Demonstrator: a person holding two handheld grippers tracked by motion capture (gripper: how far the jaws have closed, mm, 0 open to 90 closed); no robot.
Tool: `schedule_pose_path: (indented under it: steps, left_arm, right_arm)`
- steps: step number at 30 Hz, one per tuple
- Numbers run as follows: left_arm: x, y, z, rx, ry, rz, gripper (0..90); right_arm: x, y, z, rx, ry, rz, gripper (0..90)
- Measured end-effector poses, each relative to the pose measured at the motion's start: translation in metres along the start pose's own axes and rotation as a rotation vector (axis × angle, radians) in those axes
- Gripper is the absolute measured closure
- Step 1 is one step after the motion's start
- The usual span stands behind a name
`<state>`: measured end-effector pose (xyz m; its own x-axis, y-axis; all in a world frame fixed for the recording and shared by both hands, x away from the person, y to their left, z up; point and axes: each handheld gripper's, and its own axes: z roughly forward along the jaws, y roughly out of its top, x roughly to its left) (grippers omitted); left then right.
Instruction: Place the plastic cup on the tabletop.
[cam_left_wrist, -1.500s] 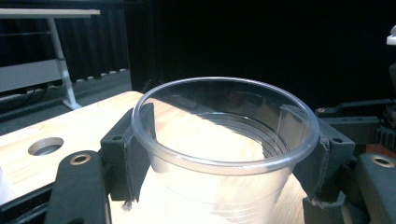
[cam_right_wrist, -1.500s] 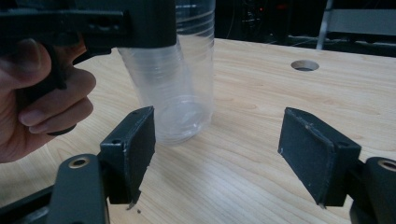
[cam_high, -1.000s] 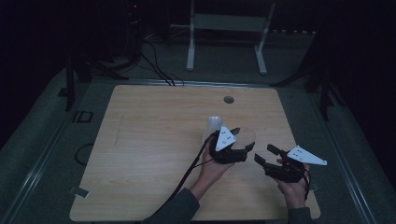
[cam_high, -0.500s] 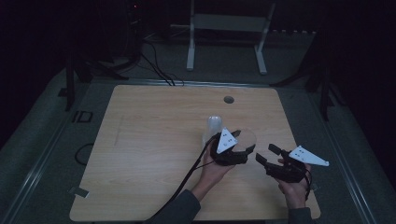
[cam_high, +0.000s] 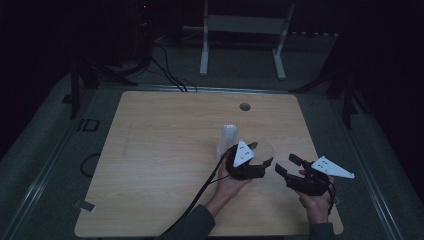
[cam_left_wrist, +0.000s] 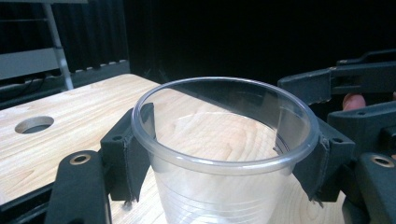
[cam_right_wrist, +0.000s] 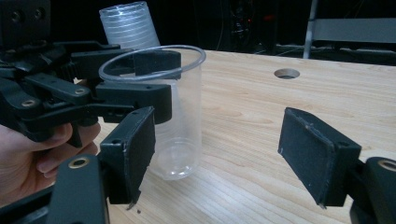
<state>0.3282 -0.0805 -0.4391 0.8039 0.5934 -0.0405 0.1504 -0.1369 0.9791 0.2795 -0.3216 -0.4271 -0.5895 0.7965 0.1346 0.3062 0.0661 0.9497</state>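
A clear plastic cup (cam_left_wrist: 219, 121) stands upright on the wooden table (cam_high: 165, 150), with my left gripper (cam_left_wrist: 224, 149) shut on it; its pads press both sides just under the rim. In the high view this cup (cam_high: 263, 149) sits right of centre, held by the left gripper (cam_high: 260, 156). An upside-down stack of clear cups (cam_high: 229, 136) stands just behind and to the left, also seen as the stack (cam_right_wrist: 125, 25) in the right gripper view. My right gripper (cam_high: 287, 167) is open, a short way right of the cup (cam_right_wrist: 180, 116), with nothing between its jaws (cam_right_wrist: 238, 149).
A round hole (cam_high: 245, 106) pierces the table near its far edge, and the same hole (cam_right_wrist: 286, 73) shows beyond the cup. A black cable (cam_high: 200, 192) trails from the left gripper toward the front edge. A white metal stand (cam_high: 242, 25) is on the floor behind the table.
The left gripper has shifted slightly to the right and nearer the person with the cup in it. The right gripper has hardly moved.
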Motion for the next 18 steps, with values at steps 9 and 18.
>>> schedule_pose_path:
  steps: [9, 18]
  left_arm:
    - [-0.002, -0.008, 0.003, 0.009, 0.0, 0.003, 29.0]
    - [-0.004, -0.017, 0.006, 0.013, 0.017, 0.002, 28.8]
  right_arm:
    - [0.0, 0.0, 0.0, 0.0, 0.0, 0.002, 27.0]
    - [-0.001, 0.0, -0.001, -0.006, 0.001, 0.0, 27.0]
